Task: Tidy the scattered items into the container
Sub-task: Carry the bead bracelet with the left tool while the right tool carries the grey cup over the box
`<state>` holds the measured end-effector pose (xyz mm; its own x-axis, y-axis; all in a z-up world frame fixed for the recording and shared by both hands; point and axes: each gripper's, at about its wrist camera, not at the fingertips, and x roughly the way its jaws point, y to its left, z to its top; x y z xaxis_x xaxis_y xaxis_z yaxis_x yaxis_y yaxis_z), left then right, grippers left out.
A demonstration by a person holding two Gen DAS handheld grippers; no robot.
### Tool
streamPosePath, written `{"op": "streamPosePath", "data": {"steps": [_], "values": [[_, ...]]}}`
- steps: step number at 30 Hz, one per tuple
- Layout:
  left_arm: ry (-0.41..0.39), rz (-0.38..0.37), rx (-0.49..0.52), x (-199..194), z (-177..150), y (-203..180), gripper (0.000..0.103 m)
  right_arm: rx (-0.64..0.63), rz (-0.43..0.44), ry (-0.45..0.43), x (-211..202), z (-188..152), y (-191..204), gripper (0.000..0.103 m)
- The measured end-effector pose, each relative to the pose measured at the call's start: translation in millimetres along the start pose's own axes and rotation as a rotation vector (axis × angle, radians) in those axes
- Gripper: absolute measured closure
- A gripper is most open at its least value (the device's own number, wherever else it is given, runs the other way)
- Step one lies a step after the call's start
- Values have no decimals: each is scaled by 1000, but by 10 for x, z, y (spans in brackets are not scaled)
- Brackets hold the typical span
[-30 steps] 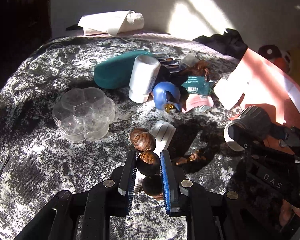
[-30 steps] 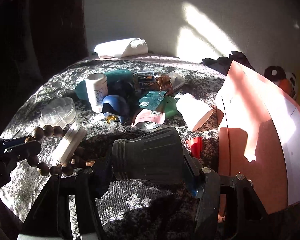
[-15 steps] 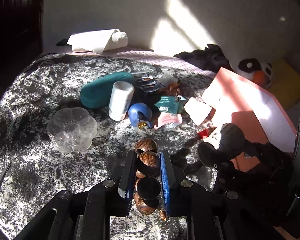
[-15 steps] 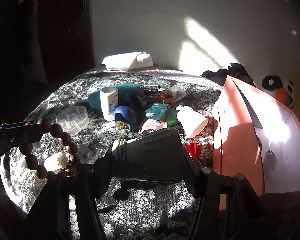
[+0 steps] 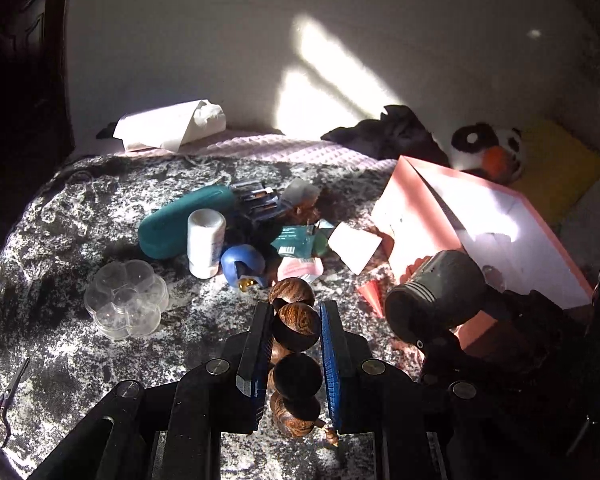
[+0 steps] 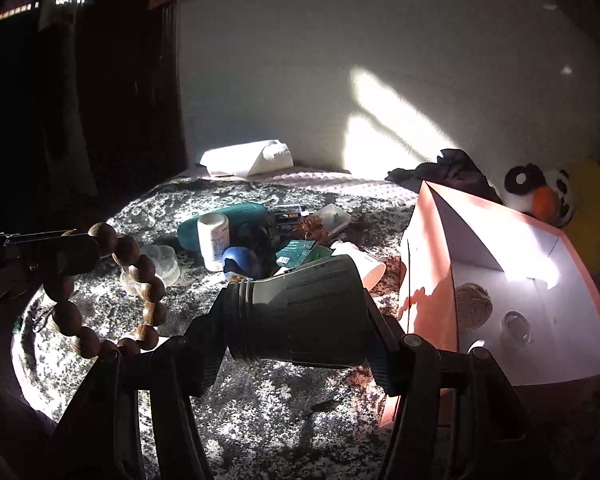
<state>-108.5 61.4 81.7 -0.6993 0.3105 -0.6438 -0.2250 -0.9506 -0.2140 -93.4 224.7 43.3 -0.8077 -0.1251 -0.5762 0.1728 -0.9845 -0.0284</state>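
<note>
Left gripper [image 5: 295, 322] is clamped on one bead string [image 5: 296, 324]. Right gripper [image 6: 296, 316] is clamped on one flashlight [image 6: 300, 312]. One pink box [image 6: 512, 280] holds two items.

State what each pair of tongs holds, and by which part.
Left tongs: wooden bead bracelet, pinched across one bead. Right tongs: dark flashlight, gripped across its wide head.

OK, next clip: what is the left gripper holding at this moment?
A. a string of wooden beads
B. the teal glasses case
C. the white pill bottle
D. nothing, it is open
A: the left gripper is shut on the string of wooden beads, which hangs clear of the blanket in the right wrist view, while the white pill bottle and teal glasses case lie on the bed.
</note>
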Motion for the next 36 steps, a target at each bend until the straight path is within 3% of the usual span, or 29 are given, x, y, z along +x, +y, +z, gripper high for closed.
{"op": "streamPosePath", "data": {"steps": [13, 26, 36], "values": [[-47, -53, 106, -204, 182, -731, 85, 48, -79, -97, -685, -26, -476, 41], [-74, -169, 257, -109, 398, -1894, 85, 222, -211, -194, -1385, -87, -1491, 41], [-87, -233, 317, 87, 616, -2552, 85, 329, -311, -235, -1643, -114, -2247, 41]]}}
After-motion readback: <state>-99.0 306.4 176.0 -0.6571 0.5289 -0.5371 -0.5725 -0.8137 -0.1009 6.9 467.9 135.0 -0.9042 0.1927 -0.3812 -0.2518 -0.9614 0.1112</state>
